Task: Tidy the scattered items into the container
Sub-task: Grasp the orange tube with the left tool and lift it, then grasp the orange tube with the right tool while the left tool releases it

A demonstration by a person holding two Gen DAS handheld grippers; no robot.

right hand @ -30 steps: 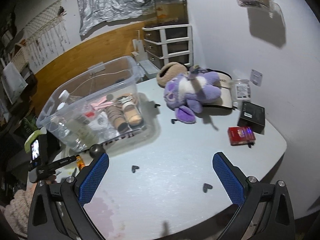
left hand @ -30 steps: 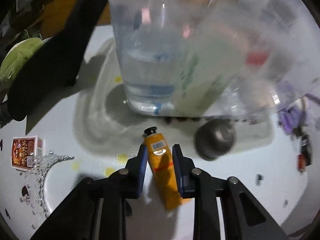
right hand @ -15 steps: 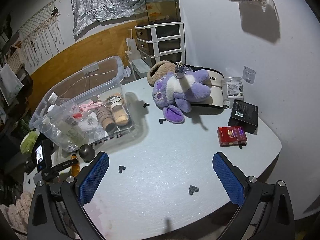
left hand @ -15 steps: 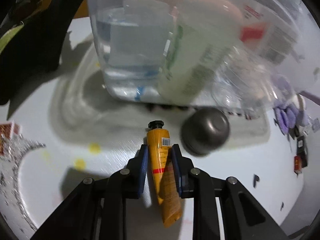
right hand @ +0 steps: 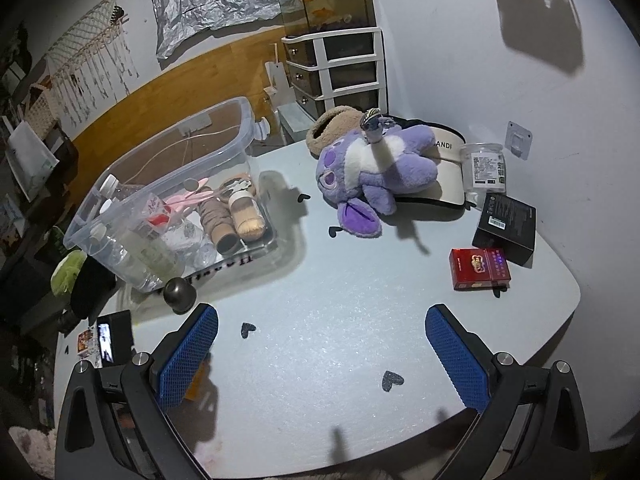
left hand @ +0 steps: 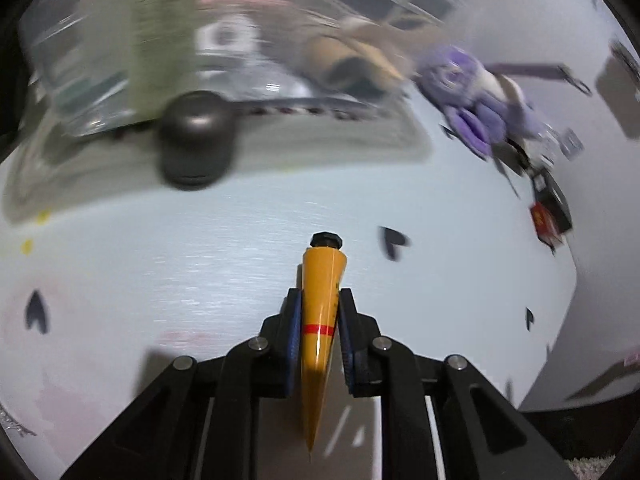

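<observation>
**One tube in the left fingers, clear bin part-filled**

The left gripper [left hand: 319, 320] has one orange tube [left hand: 320, 300] with a black cap and a red band between its two blue-padded fingers [left hand: 293, 330]; the jaws are closing on it and the pads lie against both of its sides. The tube hangs above the pale tabletop [left hand: 180, 272], cap pointing away from the camera. The view here is smeared by motion.

The right gripper [right hand: 322, 354] holds nothing: its two blue fingers [right hand: 188, 356] stand wide apart over bare tabletop.

One clear plastic container [right hand: 240, 120] stands at the left of the tabletop. Inside it can be counted at least two clear bottles with white caps, one pink utensil, two brown rolls lying side by side, and a small carton with red print; more items are packed in but cannot be told apart. One dark round knob-like object [right hand: 179, 295] rests just in front of the container's near corner.

Still loose on the tabletop: one purple plush toy [right hand: 372, 172], one beige slipper [right hand: 332, 128] behind it, one visor cap [right hand: 444, 160] under the plush, one clear jar [right hand: 482, 168], one black box [right hand: 506, 222], one red box [right hand: 478, 268]. Four small dark heart shapes [right hand: 248, 329] are visible from the right wrist.
</observation>
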